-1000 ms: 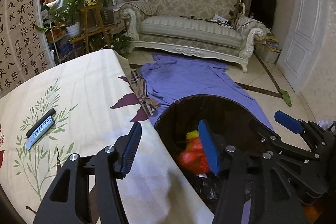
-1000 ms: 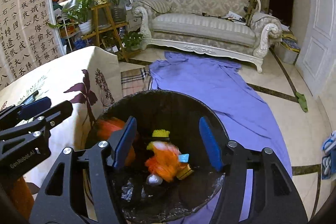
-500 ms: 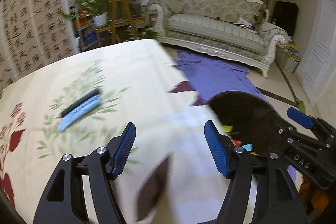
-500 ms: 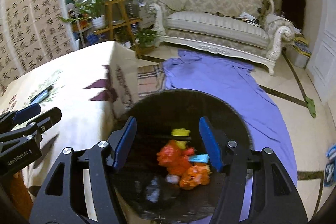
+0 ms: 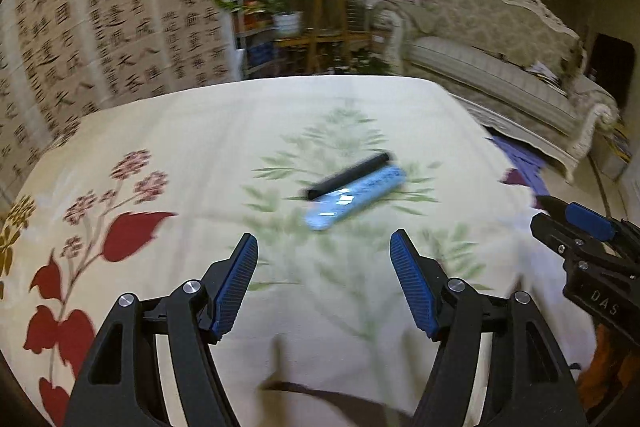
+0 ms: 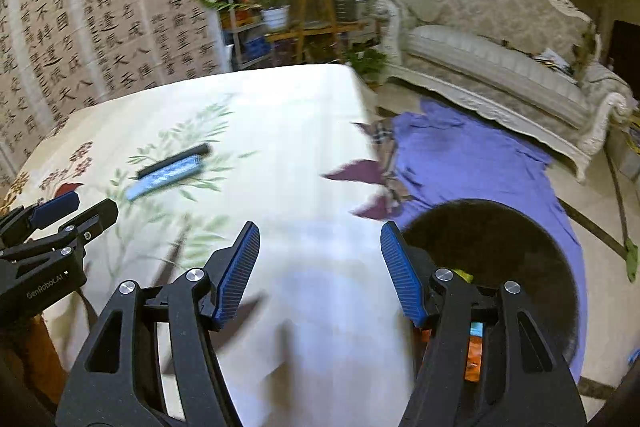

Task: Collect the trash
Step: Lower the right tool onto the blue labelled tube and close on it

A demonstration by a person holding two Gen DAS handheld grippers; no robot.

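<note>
— Any writing you can read?

— "GenRobot.AI" is showing on the left gripper point(image 6: 60, 219) body in the right wrist view, and "DAS" on the right gripper point(image 5: 576, 223) body in the left wrist view. Calligraphy panels point(image 5: 116, 11) are hanging behind the table point(image 5: 192, 131); the blue wrapper point(image 5: 356, 197) carries print, too blurred to read.

— How are the hands sitting?

— Both grippers are tilting downward over the floral tablecloth. The left jaws have just been opening and are standing apart, empty. The right jaws are also standing apart, gripping nothing.

— And the trash?

— The blue wrapper is lying on the cloth, touching a black stick point(image 5: 348, 175), ahead of the left gripper. The black bin point(image 6: 520, 259) is standing on the floor beside the table, with orange scraps point(image 6: 474, 355) inside.
</note>
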